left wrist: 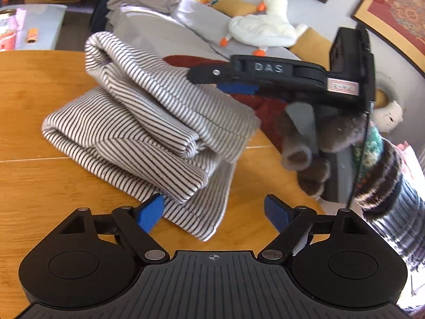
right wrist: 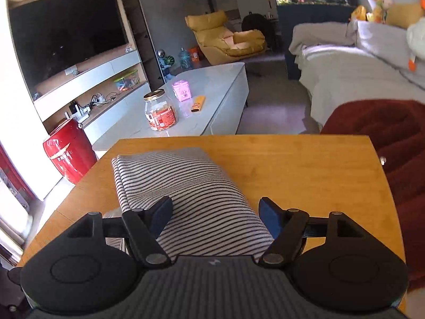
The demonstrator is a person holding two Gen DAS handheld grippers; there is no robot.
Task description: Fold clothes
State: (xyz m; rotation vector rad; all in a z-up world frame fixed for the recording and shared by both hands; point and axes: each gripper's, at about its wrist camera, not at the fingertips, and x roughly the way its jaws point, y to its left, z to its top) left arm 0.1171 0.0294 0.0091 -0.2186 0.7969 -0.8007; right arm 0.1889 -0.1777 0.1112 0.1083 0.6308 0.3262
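A black-and-white striped garment (left wrist: 138, 133) lies folded in thick layers on the wooden table (left wrist: 39, 101). My left gripper (left wrist: 212, 212) is open at the near edge of the garment, its left pad touching the lower layer. My right gripper (left wrist: 228, 85), seen from the side in the left wrist view, reaches over the garment's top layer, which stands raised at its tip; whether it pinches the cloth is unclear there. In the right wrist view the right gripper (right wrist: 215, 218) has its pads wide apart with the striped garment (right wrist: 180, 186) between and beneath them.
A dark red cloth (right wrist: 377, 138) lies off the table's far right edge. A grey sofa (left wrist: 164, 34) with a white plush goose (left wrist: 263, 26) stands behind. A low white table (right wrist: 207, 98) carries a jar (right wrist: 159, 111), a pink box and an orange packet.
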